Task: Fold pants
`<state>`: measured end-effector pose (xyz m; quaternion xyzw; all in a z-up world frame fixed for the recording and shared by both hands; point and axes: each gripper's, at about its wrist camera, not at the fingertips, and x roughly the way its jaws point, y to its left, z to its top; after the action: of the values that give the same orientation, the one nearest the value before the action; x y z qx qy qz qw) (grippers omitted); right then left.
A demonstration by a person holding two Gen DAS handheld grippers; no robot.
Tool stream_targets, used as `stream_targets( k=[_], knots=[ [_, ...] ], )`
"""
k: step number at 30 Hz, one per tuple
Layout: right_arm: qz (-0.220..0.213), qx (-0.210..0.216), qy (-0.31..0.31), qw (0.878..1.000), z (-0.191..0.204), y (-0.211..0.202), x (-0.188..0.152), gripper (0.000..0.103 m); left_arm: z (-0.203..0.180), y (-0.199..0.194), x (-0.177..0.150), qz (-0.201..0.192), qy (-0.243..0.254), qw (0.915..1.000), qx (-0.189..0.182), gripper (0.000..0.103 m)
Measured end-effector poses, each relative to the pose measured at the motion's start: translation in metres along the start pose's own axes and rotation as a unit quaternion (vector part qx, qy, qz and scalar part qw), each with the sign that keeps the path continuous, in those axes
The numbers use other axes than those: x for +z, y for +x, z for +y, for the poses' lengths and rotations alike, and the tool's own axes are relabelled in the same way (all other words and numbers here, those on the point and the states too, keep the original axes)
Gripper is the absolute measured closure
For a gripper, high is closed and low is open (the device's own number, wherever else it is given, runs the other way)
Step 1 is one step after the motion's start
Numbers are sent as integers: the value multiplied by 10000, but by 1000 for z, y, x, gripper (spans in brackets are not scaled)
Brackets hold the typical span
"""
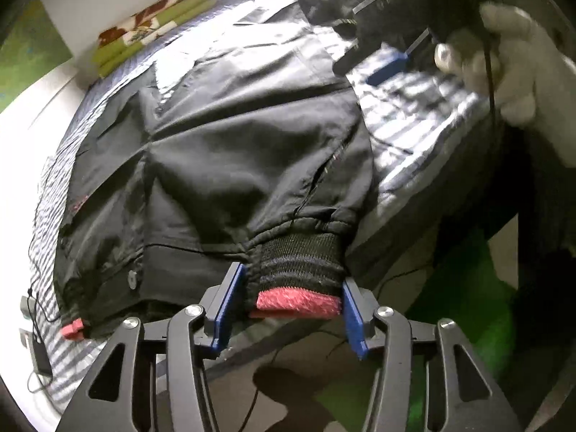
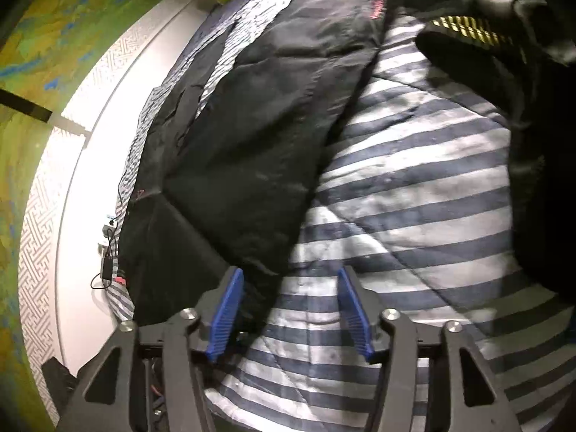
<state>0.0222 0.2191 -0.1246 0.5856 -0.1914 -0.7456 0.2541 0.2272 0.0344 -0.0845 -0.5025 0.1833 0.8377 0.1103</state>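
Two tools, one pair of pants on my bed

Left tool (image 1: 289,300) sits around the pants (image 1: 223,151) ribbed cuff (image 1: 300,262), pads not squeezing. Right tool (image 2: 288,309) is released over striped quilt (image 2: 414,194), pants just left.

the right gripper (image 2: 288,309) hung with jaws apart over the striped quilt (image 2: 414,198), black pants (image 2: 244,136) lying just beside.

Premises: a domestic bedroom. A bed carries a quilted, navy-and-white striped cover (image 2: 414,194), with folded green-and-red floral linen (image 1: 151,25) stacked at its far end. A white panel with a grey fret-pattern border (image 2: 39,216) flanks the bed (a small charger and cable (image 2: 107,259) lie against it).
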Motion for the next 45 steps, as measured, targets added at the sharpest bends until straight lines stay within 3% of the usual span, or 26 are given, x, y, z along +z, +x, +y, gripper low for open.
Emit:
stream_targets(
  k=[5,13,15,16,17,20,24,30,31,34,35,37,39,41,45],
  knots=[
    [82,181,-76,9998,14,0,-8,51,3,-4,2,-6,-10,10000,16,49],
    [981,568,-356,9929,47,24,-46,51,5,0,2,36,-121,9999,-46,46],
    [1212,847,-249,9887,55,30,-52,58,5,0,2,38,-124,9999,-6,44],
    [1334,961,-252,9861,61,34,-55,71,4,0,2,24,-110,9999,8,43],
    [1368,1003,-274,9851,65,36,-56,77,3,-1,2,1,-98,9999,31,40],
    [1343,1227,-176,9832,75,37,-53,87,5,-7,5,-132,-179,9997,71,32],
    [1304,1597,176,9784,73,28,-40,91,14,-16,12,-391,-325,9986,161,21],
    [1236,1754,340,9761,75,23,-37,93,4,-8,32,-586,-45,9980,220,20],
    [1245,1798,355,9752,75,23,-39,93,4,-4,35,-584,13,9978,316,21],
    [1279,1864,351,9735,74,23,-41,93,12,6,40,-462,-85,9986,257,70],
    [1279,1868,332,9735,74,23,-41,93,17,7,41,-456,-196,9986,154,76],
    [1186,1793,118,9766,72,19,-39,89,23,1,42,-531,-212,9982,167,81],
    [966,1568,-62,9829,67,12,-29,75,28,-7,42,-596,-196,9979,148,83],
    [454,1158,56,9922,46,-2,-9,57,35,-16,42,-668,-260,9974,113,84],
    [-402,451,641,9961,-1,-16,48,53,60,-35,46,-876,-620,9942,-36,85]
  ],
)
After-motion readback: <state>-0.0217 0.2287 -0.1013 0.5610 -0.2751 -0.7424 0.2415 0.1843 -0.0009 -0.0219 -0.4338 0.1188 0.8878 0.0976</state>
